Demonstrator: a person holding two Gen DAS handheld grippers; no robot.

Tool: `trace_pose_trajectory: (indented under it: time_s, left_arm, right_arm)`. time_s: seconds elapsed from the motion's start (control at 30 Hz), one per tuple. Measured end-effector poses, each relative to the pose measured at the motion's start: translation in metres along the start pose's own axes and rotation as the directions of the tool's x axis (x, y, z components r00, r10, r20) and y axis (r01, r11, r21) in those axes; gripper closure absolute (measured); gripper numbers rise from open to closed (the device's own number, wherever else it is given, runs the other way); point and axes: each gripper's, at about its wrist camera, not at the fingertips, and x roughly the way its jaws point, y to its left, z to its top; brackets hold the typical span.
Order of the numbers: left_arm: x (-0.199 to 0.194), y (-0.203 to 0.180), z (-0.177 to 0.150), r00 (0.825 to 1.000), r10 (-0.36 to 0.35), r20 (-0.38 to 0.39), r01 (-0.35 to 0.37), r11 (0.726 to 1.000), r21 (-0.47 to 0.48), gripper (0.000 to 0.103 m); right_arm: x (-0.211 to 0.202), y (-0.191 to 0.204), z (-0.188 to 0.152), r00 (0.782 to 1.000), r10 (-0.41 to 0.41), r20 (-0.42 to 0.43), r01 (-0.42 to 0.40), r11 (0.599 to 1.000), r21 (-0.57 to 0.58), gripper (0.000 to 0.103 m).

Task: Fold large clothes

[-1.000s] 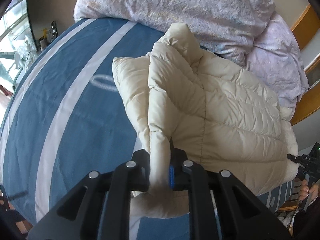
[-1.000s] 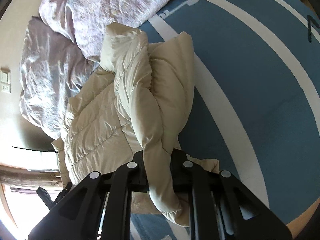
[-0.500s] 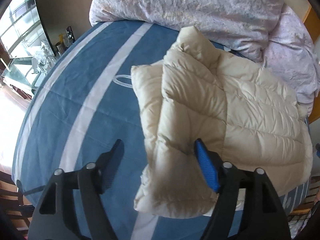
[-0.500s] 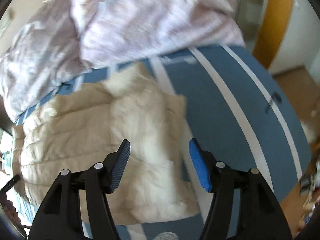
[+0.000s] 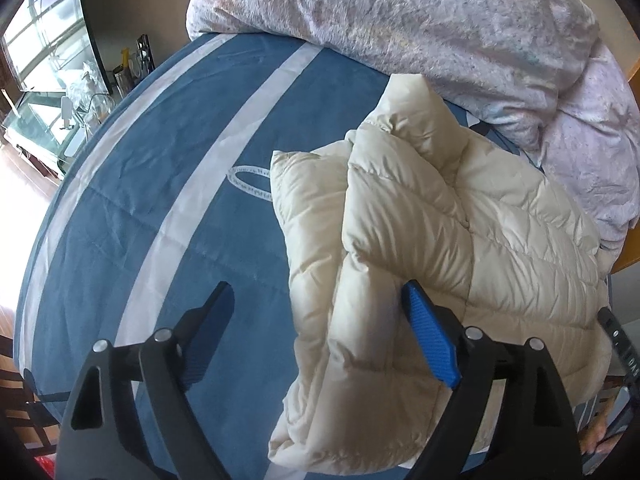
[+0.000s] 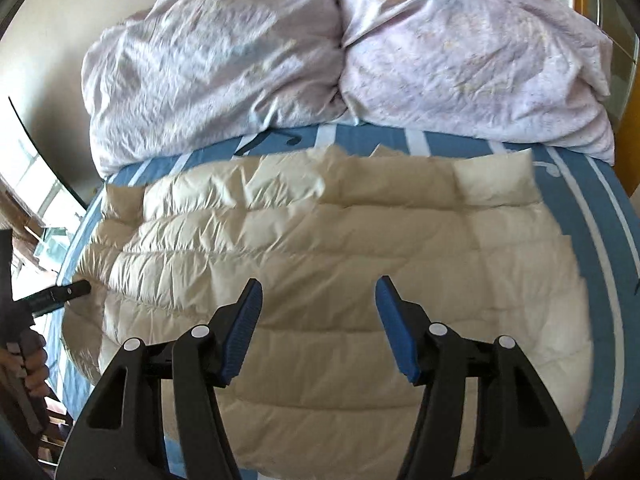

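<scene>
Released the folded-over sleeve [image 5: 372, 308] onto the cream down jacket [image 6: 340, 264]; both sets of fingers [image 5: 430, 340] just spread, holding nothing. Right gripper [image 6: 318, 328] swung back over the jacket. Probably one fold done.

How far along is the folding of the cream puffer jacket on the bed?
Done: a sleeve of the cream puffer jacket lies folded over its body on the blue striped bedsheet. In hand: nothing; the left tongs have just been opening, and the right tongs stand open above it. Left: it looks bulky, probably needing another fold.
</scene>
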Motion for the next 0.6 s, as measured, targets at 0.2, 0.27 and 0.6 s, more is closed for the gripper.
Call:
trace_pose_trajectory:
  time_s: [0.2, 0.27, 0.6]
  left_arm:
    - [0.008, 0.001, 0.003, 1.000, -0.001, -0.015, 0.001, 1.000, -0.007, 0.015]
    - [0.009, 0.002, 0.003, 1.000, -0.003, -0.018, 0.003, 1.000, -0.013, 0.014]
    - [0.015, 0.009, 0.011, 0.999, -0.038, -0.029, 0.036, 0.997, -0.066, 0.012]
  right_arm:
    - [0.016, 0.007, -0.009, 0.999, -0.023, -0.023, 0.023, 1.000, -0.018, 0.042]
    - [0.025, 0.011, -0.011, 0.999, -0.033, -0.035, 0.033, 0.999, -0.023, 0.042]
    - [0.060, 0.021, -0.018, 0.989, -0.090, -0.113, 0.083, 0.994, -0.069, 0.041]
